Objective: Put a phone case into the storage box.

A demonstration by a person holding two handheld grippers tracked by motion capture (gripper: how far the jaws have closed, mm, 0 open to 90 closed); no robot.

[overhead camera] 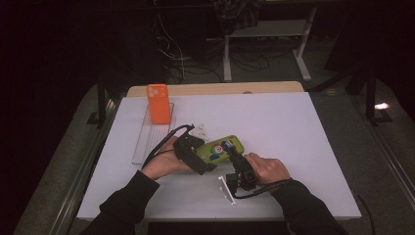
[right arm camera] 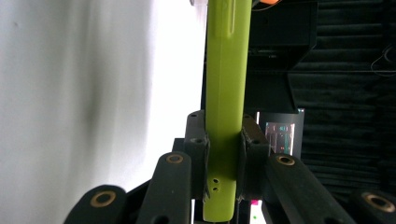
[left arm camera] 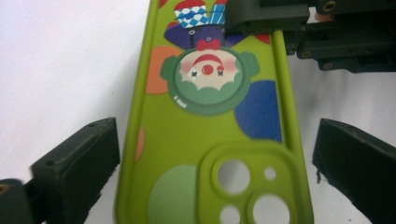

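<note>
From above, green phone case [overhead camera: 221,149] over mid-table between left gripper [overhead camera: 198,155] and right gripper [overhead camera: 234,157]; along the left, jaws wide apart beside the case's edges, not pressing; along the right, clamped on its edge.

A green phone case [right arm camera: 226,93] is seen edge-on, upright, clamped near its lower end between the pads of the right gripper [right arm camera: 225,154], with the white table [right arm camera: 84,93] stretching along its left.
</note>
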